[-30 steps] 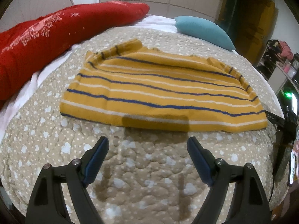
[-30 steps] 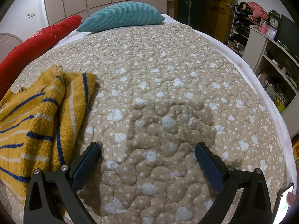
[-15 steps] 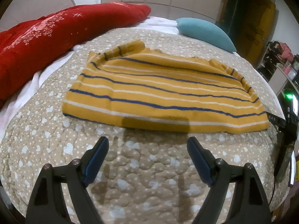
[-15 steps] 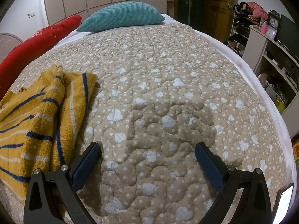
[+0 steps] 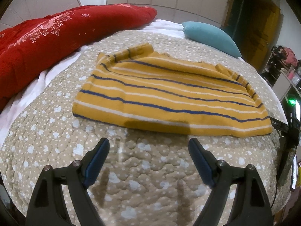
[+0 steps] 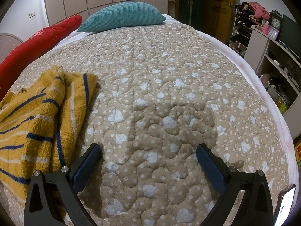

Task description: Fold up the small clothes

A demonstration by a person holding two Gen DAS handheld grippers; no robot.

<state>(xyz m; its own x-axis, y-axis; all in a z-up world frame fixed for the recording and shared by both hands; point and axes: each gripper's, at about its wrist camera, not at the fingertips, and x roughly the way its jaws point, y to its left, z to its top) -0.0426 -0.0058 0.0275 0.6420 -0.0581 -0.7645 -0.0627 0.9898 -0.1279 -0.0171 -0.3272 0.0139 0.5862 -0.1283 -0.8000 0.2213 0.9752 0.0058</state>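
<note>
A yellow knit garment with blue and white stripes [image 5: 169,96] lies folded flat on the beige quilted bedspread [image 5: 146,169]. My left gripper [image 5: 148,146] is open and empty, hovering over the quilt just short of the garment's near edge. In the right wrist view the same garment [image 6: 37,124] lies at the left, its end bunched up. My right gripper [image 6: 148,150] is open and empty over bare quilt [image 6: 169,94], its left finger [image 6: 86,167] close beside the garment's edge.
A red bolster [image 5: 56,35] lies along the bed's left side and a teal pillow [image 6: 122,17] at its head. Shelves with clutter [image 6: 272,56] stand past the bed's right edge. The other gripper's body and a phone [image 5: 289,135] show at the right edge.
The left wrist view has drifted a little, so the garment sits slightly higher and more to the right in frame. The right gripper and its view have not moved.
</note>
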